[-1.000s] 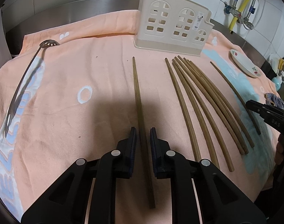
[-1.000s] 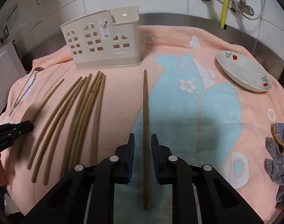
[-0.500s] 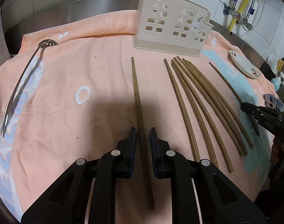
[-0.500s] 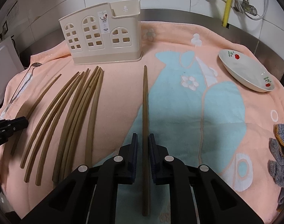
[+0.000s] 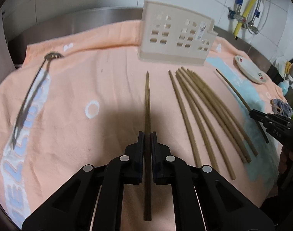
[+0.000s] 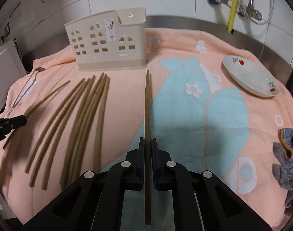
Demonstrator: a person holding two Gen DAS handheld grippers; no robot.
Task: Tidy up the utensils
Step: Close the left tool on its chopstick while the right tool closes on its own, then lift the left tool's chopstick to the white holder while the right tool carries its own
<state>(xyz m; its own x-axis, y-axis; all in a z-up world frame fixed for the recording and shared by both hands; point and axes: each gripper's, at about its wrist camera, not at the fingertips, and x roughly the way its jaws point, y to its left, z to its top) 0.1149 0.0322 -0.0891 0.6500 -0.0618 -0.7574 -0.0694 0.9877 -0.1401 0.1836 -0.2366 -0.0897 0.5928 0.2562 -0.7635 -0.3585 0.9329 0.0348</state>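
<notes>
**One chopstick in each gripper, holder waiting behind**

The left gripper (image 5: 147, 140) is clamped on a single chopstick (image 5: 147, 104), and the right gripper (image 6: 148, 146) is clamped on another chopstick (image 6: 147, 104). Each is held partway along its length with the narrow tip pointing ahead — probably so it can be tipped tip-down into the cream utensil holder (image 5: 177, 38) at the back of the peach towel (image 5: 108, 80).

Between the two grippers a loose bundle of chopsticks (image 6: 79, 119) lies on the towel, not yet sorted (as does a slotted spoon (image 5: 31, 94) far left).

The right wrist view alone shows the holder's open compartment — and the whole dish (image 6: 250, 77) and grey rag (image 6: 289, 163). The left view shows the spoon's full handle.
</notes>
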